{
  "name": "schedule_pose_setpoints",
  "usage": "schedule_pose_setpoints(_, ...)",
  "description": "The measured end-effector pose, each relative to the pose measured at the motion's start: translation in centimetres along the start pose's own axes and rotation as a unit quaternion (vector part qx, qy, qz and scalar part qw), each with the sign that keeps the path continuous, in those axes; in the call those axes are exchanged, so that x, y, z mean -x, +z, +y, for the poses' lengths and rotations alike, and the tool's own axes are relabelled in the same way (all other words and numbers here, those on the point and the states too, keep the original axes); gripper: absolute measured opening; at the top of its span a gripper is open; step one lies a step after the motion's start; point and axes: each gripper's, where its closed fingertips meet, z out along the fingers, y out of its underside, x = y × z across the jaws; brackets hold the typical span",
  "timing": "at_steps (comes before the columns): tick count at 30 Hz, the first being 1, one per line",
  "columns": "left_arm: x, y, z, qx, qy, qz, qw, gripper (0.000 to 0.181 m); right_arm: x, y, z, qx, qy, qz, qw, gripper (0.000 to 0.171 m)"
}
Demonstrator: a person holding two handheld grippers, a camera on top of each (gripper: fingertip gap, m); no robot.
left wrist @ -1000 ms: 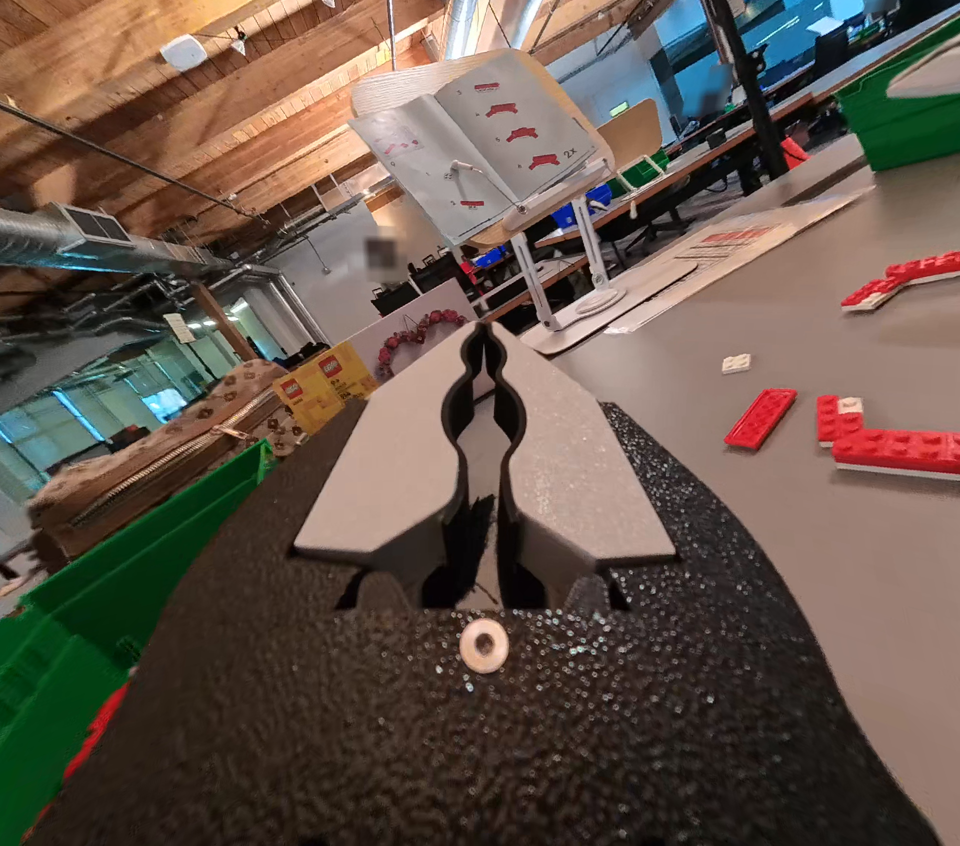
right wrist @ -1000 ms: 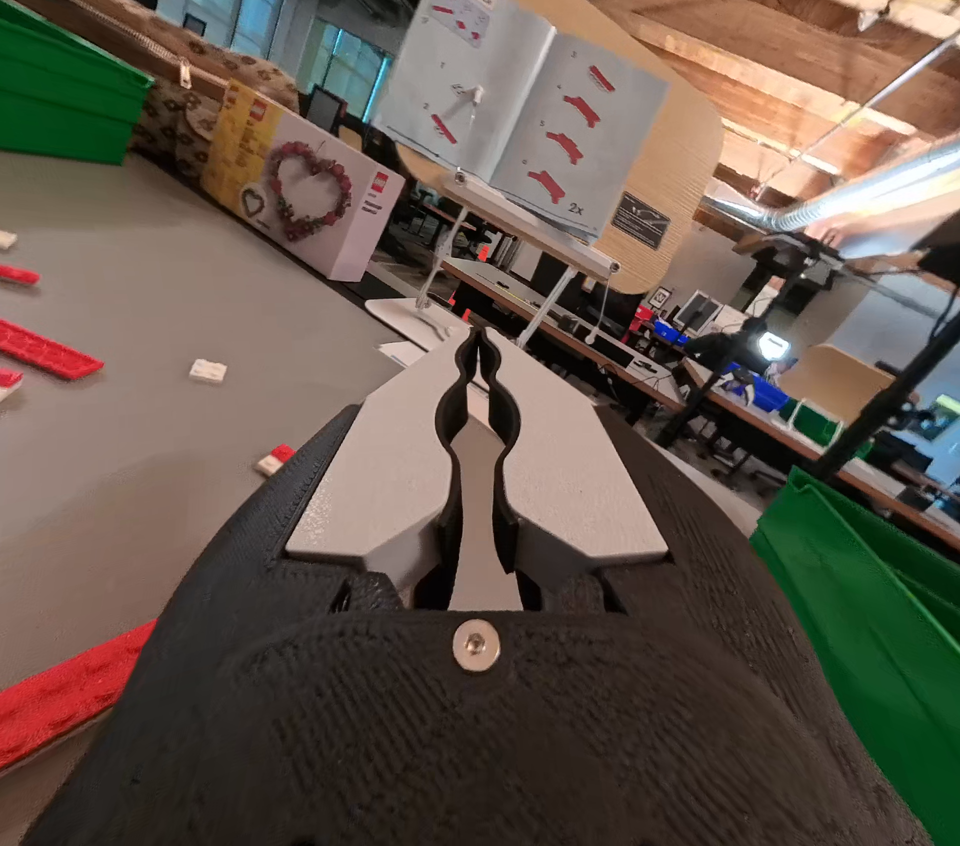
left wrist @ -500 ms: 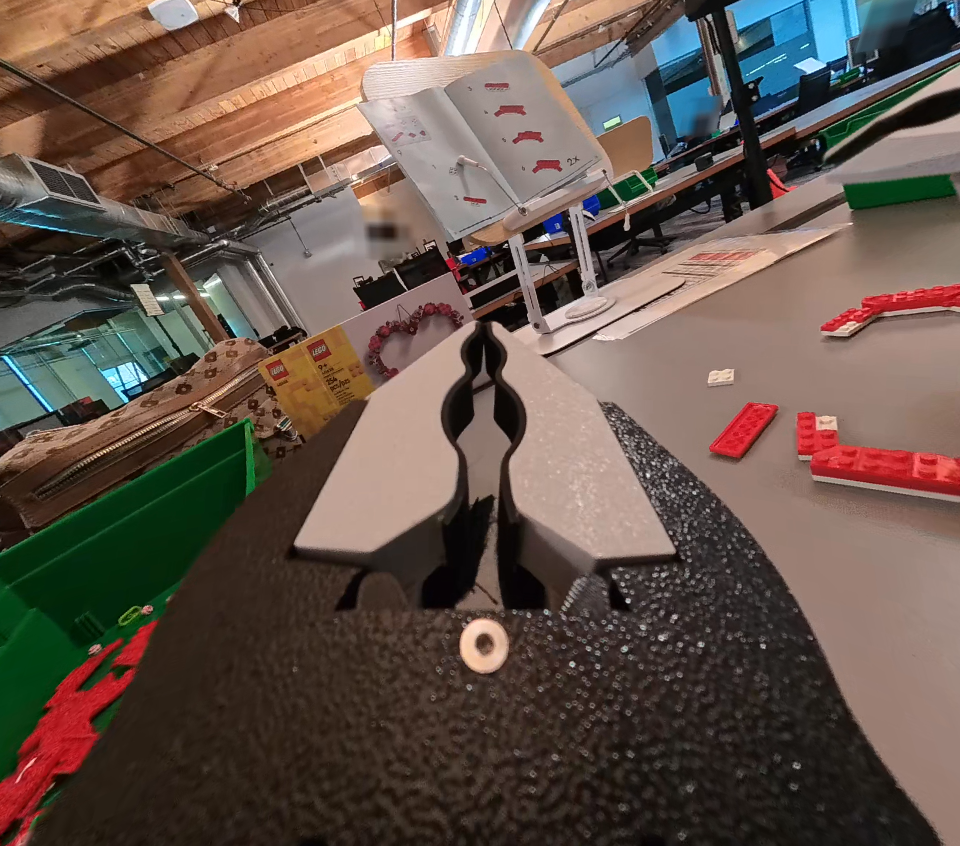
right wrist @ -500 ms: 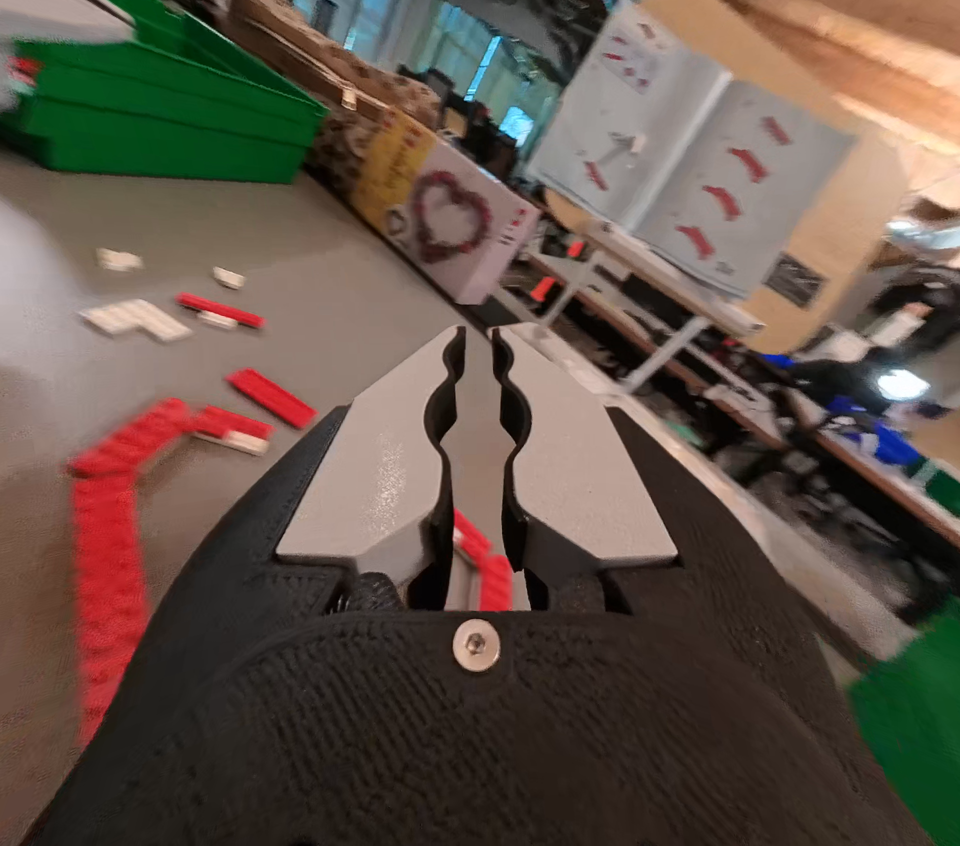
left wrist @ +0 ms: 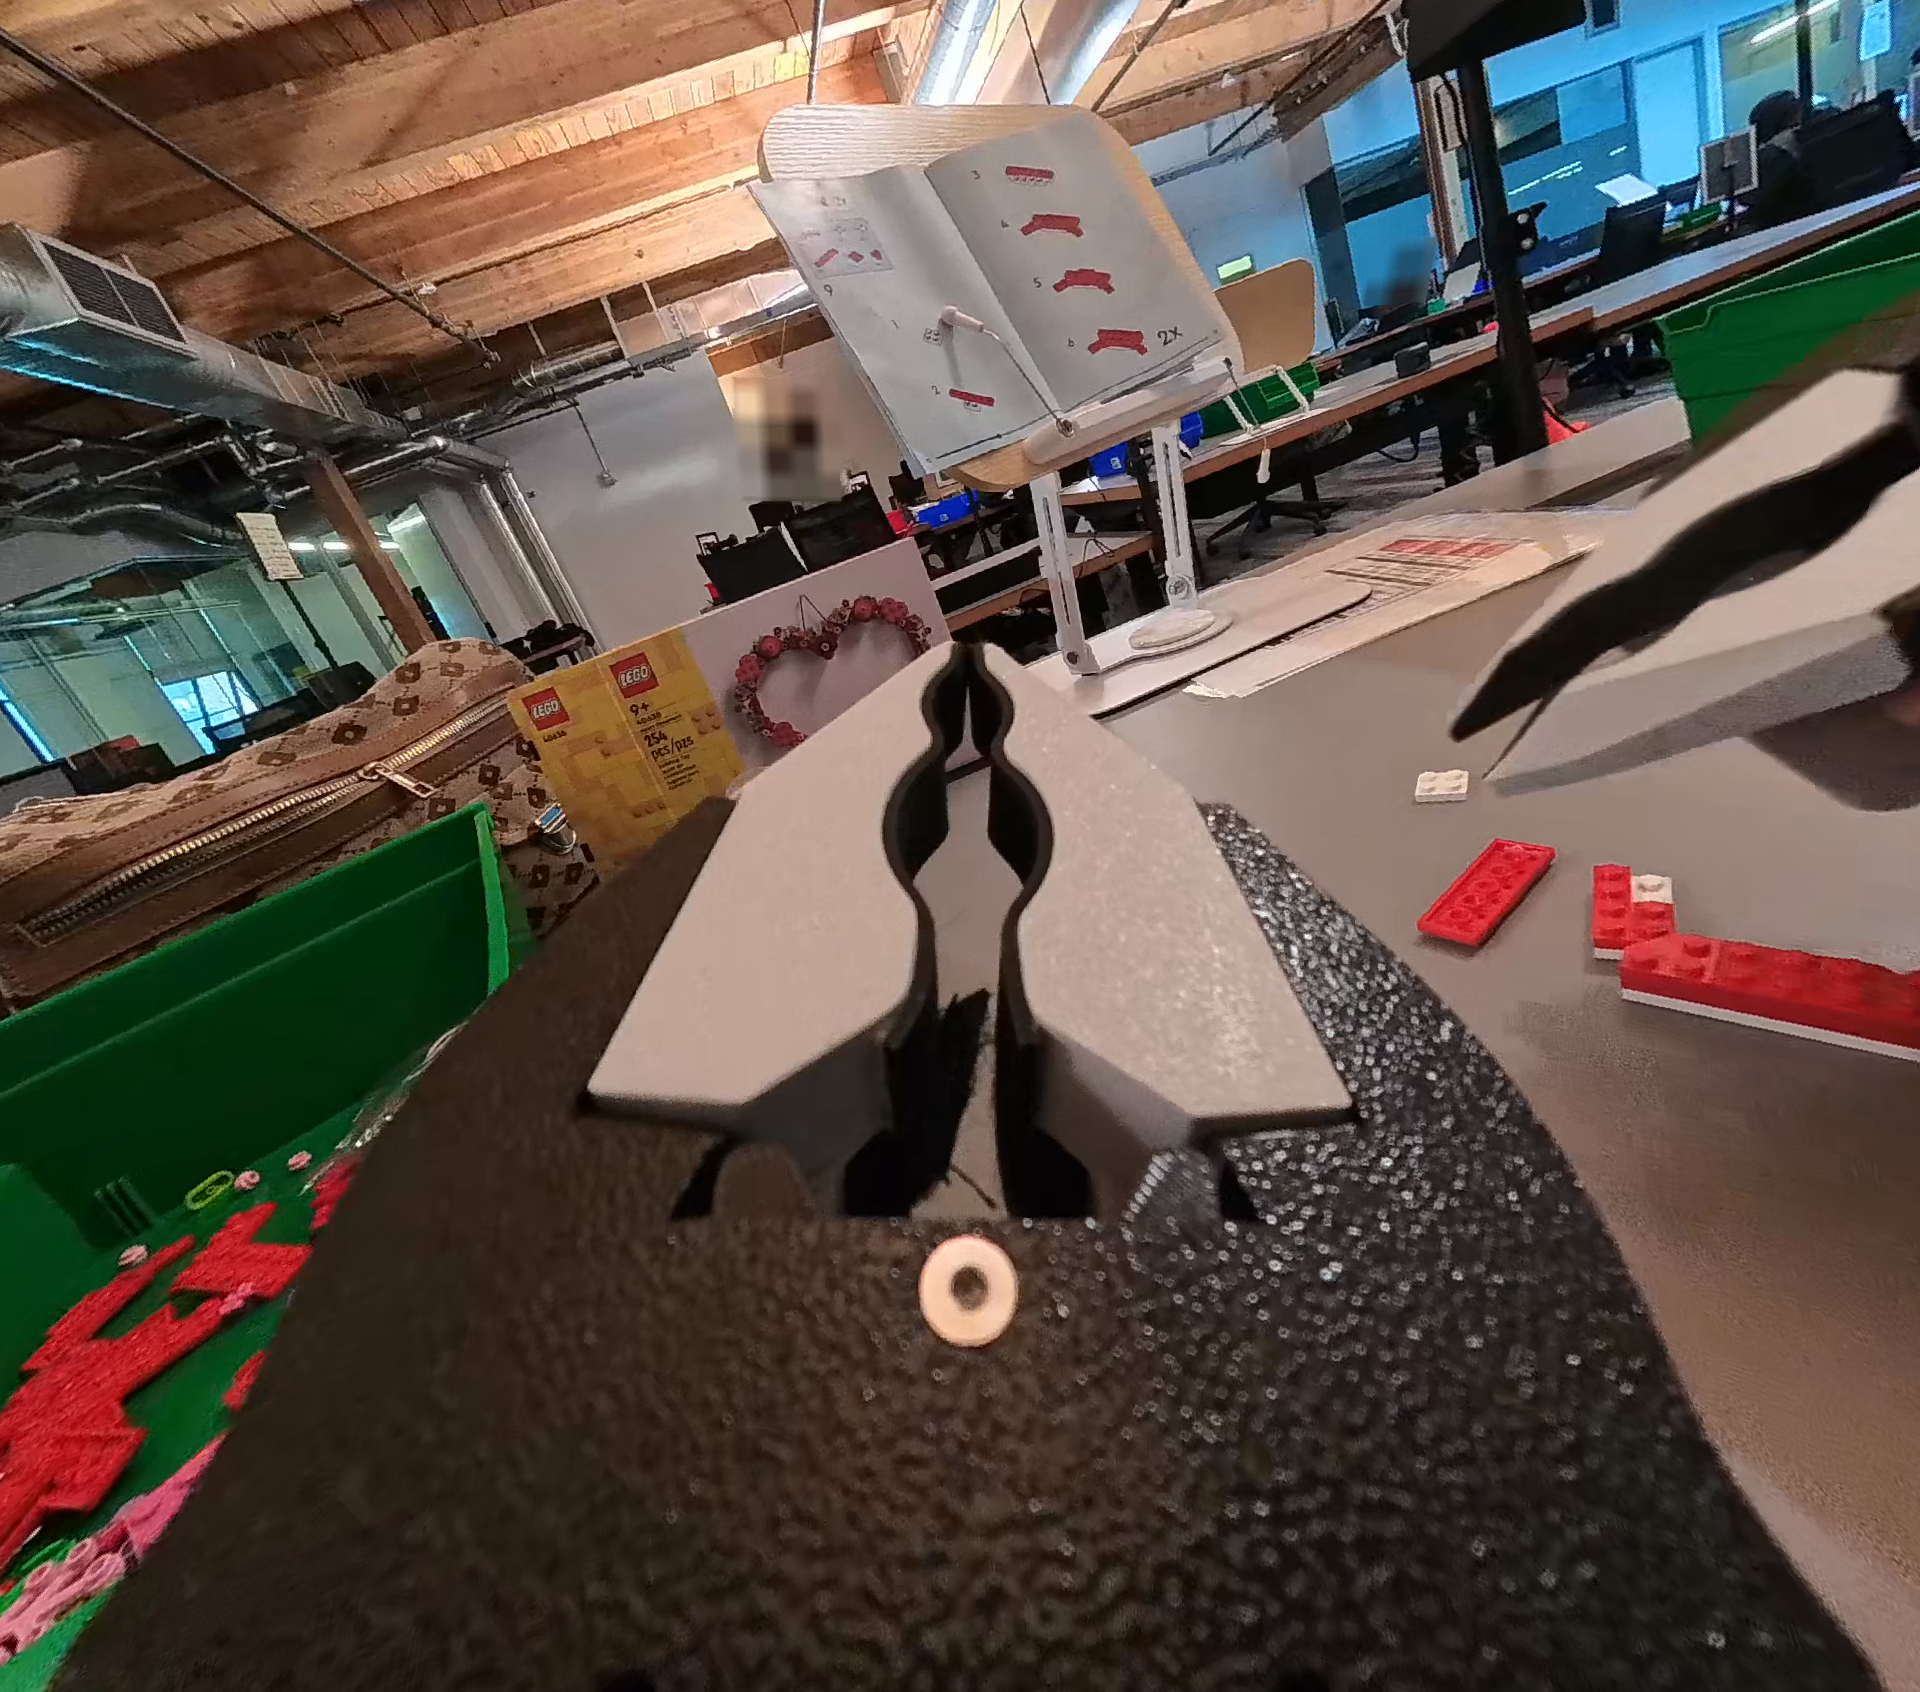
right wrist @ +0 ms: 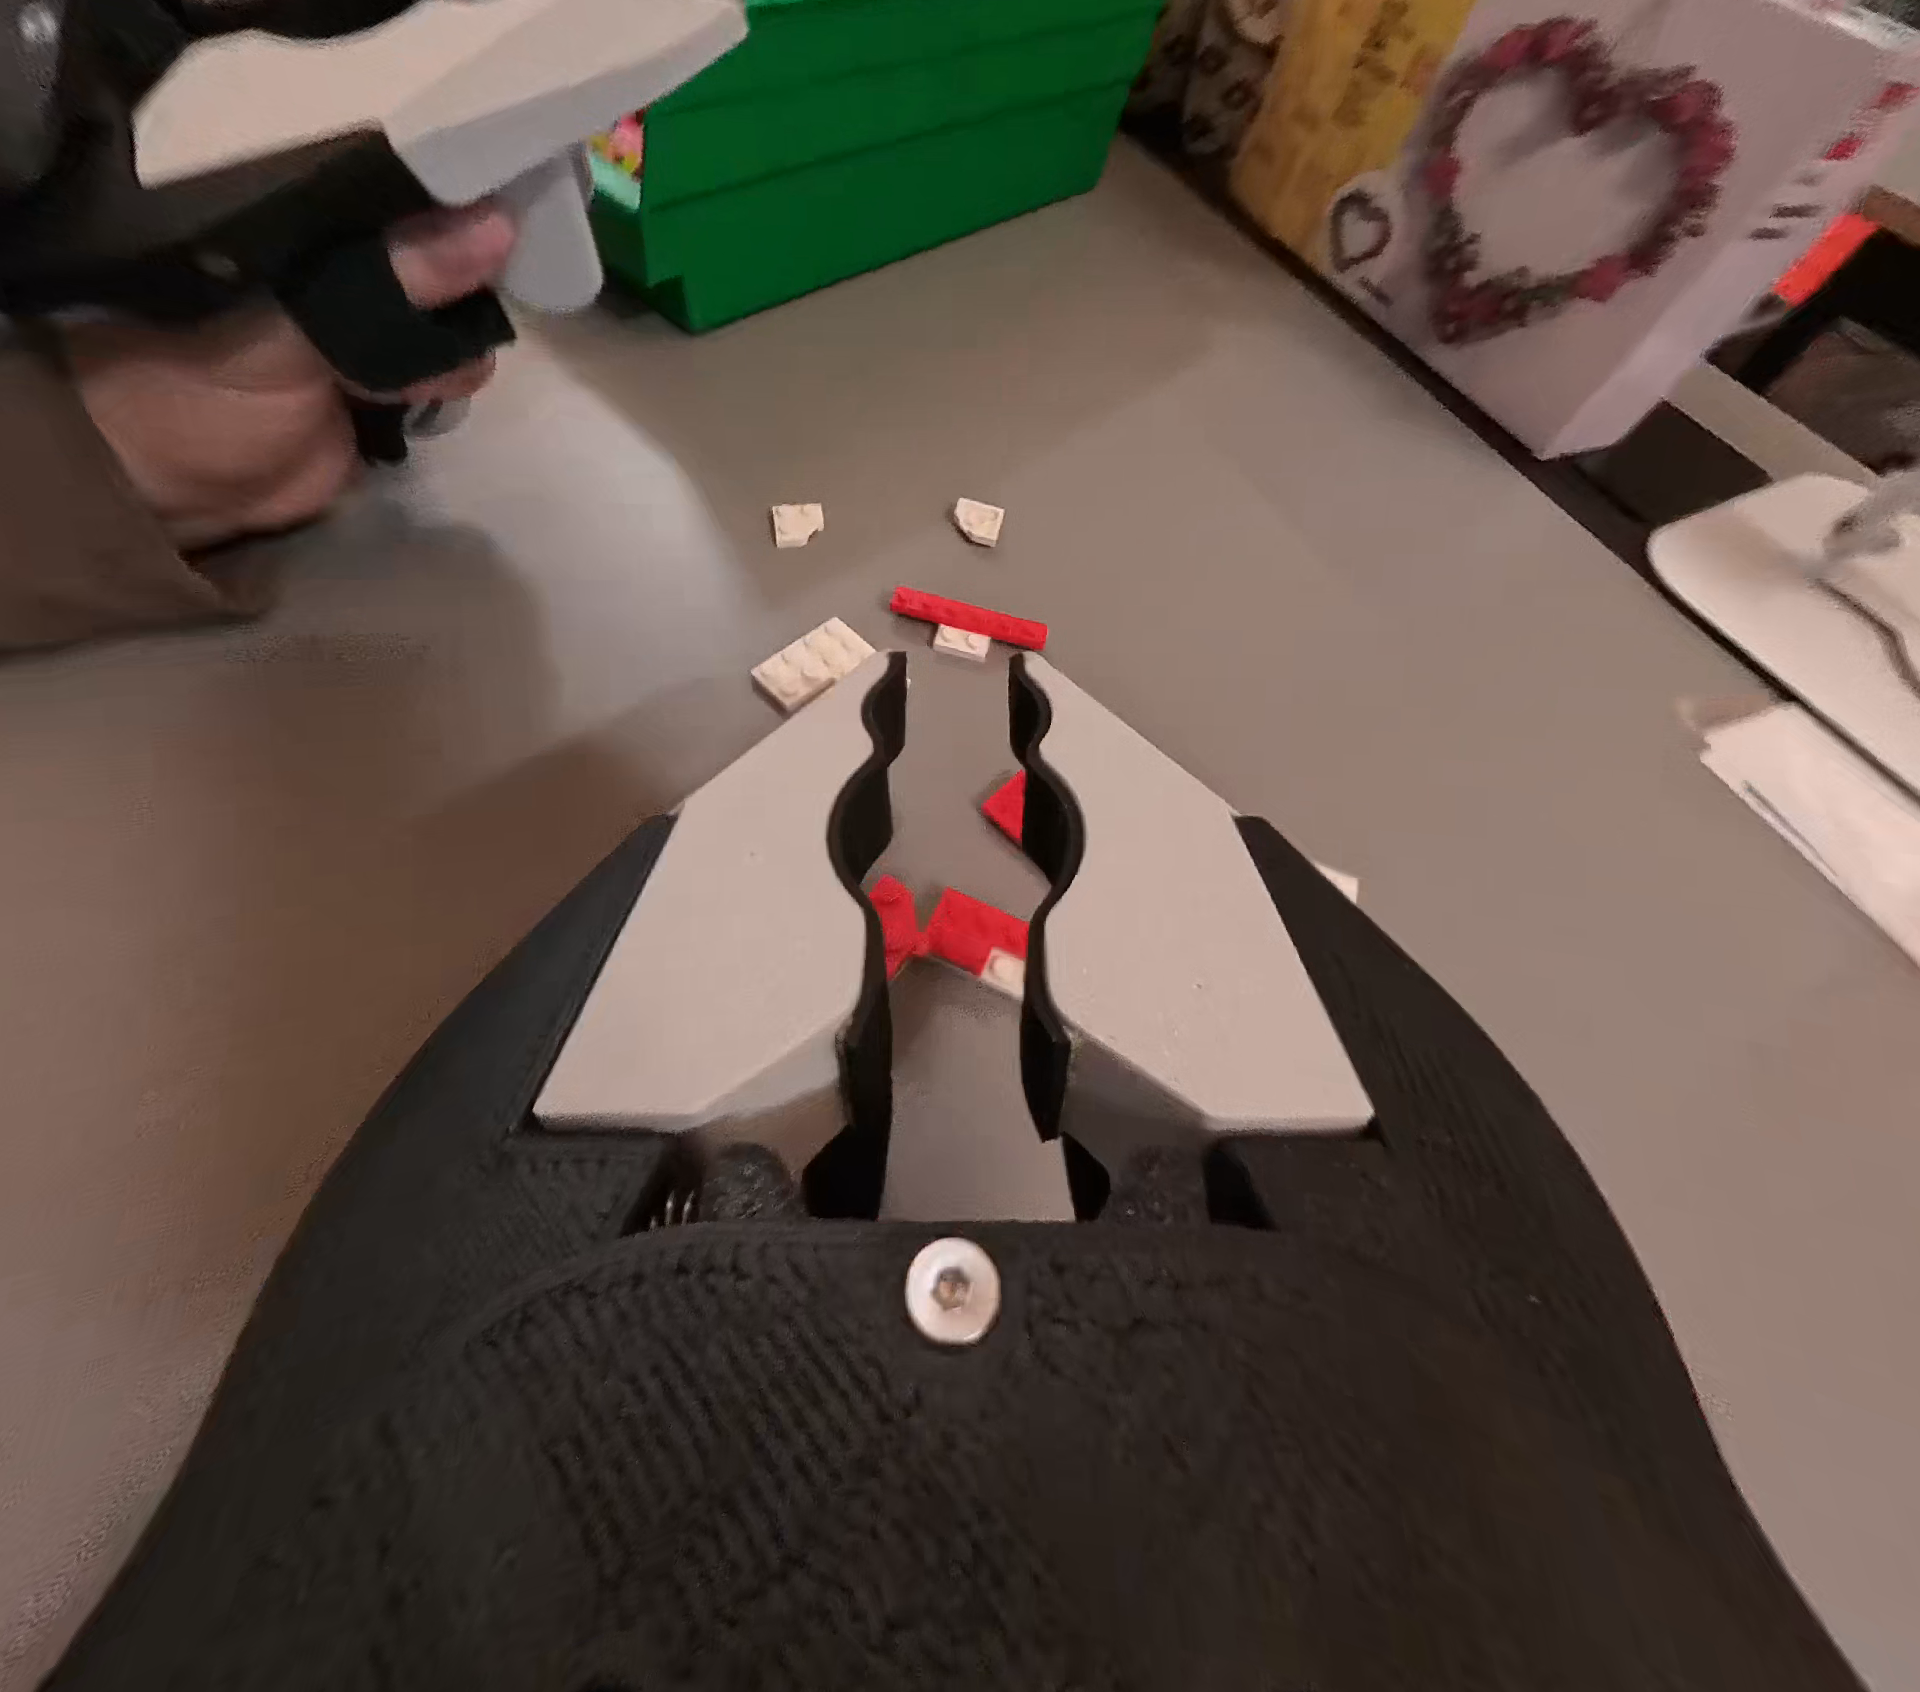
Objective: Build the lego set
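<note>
The right claw (right wrist: 956, 676) hangs low over the grey bench (right wrist: 1299, 603), tilted down with its jaws parted and empty, red plates (right wrist: 971, 925) showing through the gap beneath it and a thin red plate (right wrist: 968, 615) with small white plates (right wrist: 812, 662) just past its tips, likely lined up for a pick. The left claw (left wrist: 966, 666), clenched on nothing, is held level at the bench's left by the green bin (left wrist: 239, 1008) of loose red pieces (left wrist: 94, 1393). Farther off, the instruction booklet (left wrist: 997, 292) stands propped open, presumably to be read while building.
</note>
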Motion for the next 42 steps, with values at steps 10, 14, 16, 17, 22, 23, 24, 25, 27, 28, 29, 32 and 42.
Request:
schedule_pose_setpoints(10,0.3,-0.1,-0.2,-0.004,-0.012,-0.003,1.0,0.0,0.7,5.9,1.7,0.106,-0.225,-0.226,0.942,0.032)
schedule_pose_setpoints(14,0.2,0.0,-0.1,-0.003,-0.012,-0.001,1.0,0.0,0.2,7.4,3.3,0.163,-0.228,-0.281,0.918,0.037)
schedule_pose_setpoints(16,0.3,0.0,-0.1,-0.003,-0.012,-0.002,1.0,0.0,-0.1,7.9,3.4,0.17,-0.227,-0.294,0.913,0.038)
schedule_pose_setpoints(17,0.3,0.0,-0.1,-0.003,-0.013,-0.001,1.0,0.0,-0.3,8.1,3.5,0.174,-0.227,-0.298,0.911,0.038)
schedule_pose_setpoints(22,0.2,0.0,-0.1,-0.001,-0.018,0.002,1.0,0.0,-0.2,8.5,3.7,0.183,-0.242,-0.314,0.9,0.032)
schedule_pose_setpoints(23,0.1,0.0,-0.1,-0.001,-0.018,0.002,1.0,0.0,-0.1,8.5,3.7,0.184,-0.242,-0.318,0.898,0.031)
schedule_pose_setpoints(24,0.1,0.1,-0.1,0.0,-0.019,0.003,1.0,0.0,0.0,8.5,3.7,0.183,-0.242,-0.321,0.897,0.028)
schedule_pose_setpoints(25,0.1,0.1,0.0,0.0,-0.02,0.004,1.0,0.0,0.1,8.5,3.7,0.182,-0.242,-0.322,0.897,0.028)
schedule_pose_setpoints(27,0.1,0.2,0.0,0.002,-0.02,0.005,1.0,0.0,0.3,8.5,3.7,0.182,-0.232,-0.324,0.899,0.027)
schedule_pose_setpoints(28,0.0,0.2,0.1,0.003,-0.019,0.006,1.0,0.0,0.4,8.5,3.7,0.18,-0.228,-0.323,0.9,0.028)
schedule_pose_setpoints(29,0.0,0.2,0.1,0.004,-0.019,0.006,1.0,0.0,0.4,8.5,3.7,0.178,-0.228,-0.323,0.901,0.027)
schedule_pose_setpoints(32,0.0,0.2,0.2,0.006,-0.021,0.007,1.0,0.0,0.6,8.5,3.7,0.175,-0.228,-0.323,0.902,0.019)
schedule_pose_setpoints(42,0.1,0.4,0.4,0.009,-0.026,0.007,1.0,0.0,0.5,7.8,3.7,0.169,-0.244,-0.296,0.908,0.018)
